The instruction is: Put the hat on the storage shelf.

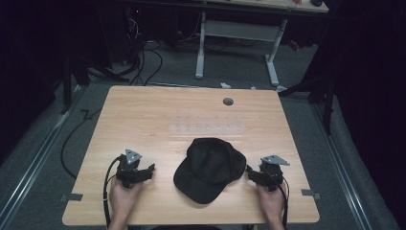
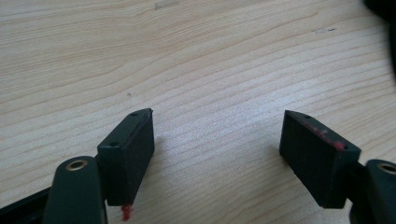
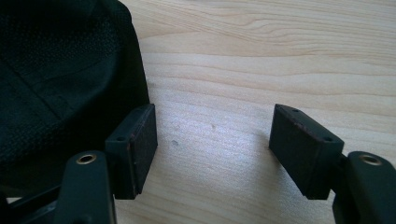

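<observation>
A: Where does the black cap (image 1: 209, 168) lie?

B: Flat on the wooden worktop (image 1: 143, 115), in the near half and a little right of the middle. Its brim points toward the near left, and its crown sits toward the far right.

A: How close are the grippers to it?

B: The right gripper (image 1: 250, 173) is just beside the cap's right edge. In the right gripper view, the cap's dark fabric (image 3: 60, 79) runs up to the left of the two fingers, while bare wood lies between them. Whether that finger (image 3: 135, 140) touches the fabric cannot be told. The left gripper (image 1: 148, 170) stands apart from the brim, with a strip of bare wood between.

A: And the state of the fingers?

B: Both pairs are spread wide, with nothing between them. In the left gripper view, only wood grain shows between the fingers (image 2: 130, 149), and a dark edge of the cap (image 2: 390, 28) sits at the top right corner.

A: What room is there around it?

B: The whole far half of the worktop is bare apart from a small grey round cap (image 1: 228, 101) near the far edge. The brim's tip stops short of the near edge. Each hand (image 1: 123, 199) rests close to that near edge.
</observation>
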A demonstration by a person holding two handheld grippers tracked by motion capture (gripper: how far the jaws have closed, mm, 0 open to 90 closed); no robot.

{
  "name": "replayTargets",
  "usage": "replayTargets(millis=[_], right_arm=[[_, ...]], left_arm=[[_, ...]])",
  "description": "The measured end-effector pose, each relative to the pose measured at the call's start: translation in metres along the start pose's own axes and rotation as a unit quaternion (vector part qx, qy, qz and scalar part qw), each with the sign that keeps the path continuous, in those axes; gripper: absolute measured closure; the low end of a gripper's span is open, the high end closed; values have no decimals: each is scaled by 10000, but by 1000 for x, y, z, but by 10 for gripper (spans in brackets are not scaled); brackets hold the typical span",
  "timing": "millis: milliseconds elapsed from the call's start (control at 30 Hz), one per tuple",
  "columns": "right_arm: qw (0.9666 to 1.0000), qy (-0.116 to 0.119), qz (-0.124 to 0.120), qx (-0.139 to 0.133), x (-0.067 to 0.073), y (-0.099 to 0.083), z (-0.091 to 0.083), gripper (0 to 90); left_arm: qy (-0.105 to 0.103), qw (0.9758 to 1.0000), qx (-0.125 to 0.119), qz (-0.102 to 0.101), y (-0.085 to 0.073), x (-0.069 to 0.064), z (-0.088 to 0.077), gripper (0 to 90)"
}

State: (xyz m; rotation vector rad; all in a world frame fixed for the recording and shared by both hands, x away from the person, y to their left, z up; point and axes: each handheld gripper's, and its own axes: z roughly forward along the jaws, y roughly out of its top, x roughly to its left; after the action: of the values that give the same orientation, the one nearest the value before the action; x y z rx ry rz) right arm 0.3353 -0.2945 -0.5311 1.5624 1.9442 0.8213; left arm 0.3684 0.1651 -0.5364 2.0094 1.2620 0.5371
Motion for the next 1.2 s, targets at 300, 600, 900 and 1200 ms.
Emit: replayTargets(millis=[300,600,900,1200], right_arm=[[10000,-4,9,3,0,0,0,323],[10000,10,5,6,0,0,0,322],[10000,-27,65,-3,0,0,0,349],[9994,44,326,-51,-8,0,-8,389]], left_arm=[[0,10000,-1,-1,0,0,0,267],[3,10000,0,-5,0,0,0,266],[-11,10000,0,-5,0,0,0,261],[-21,10000,11,8,0,0,0,257]])
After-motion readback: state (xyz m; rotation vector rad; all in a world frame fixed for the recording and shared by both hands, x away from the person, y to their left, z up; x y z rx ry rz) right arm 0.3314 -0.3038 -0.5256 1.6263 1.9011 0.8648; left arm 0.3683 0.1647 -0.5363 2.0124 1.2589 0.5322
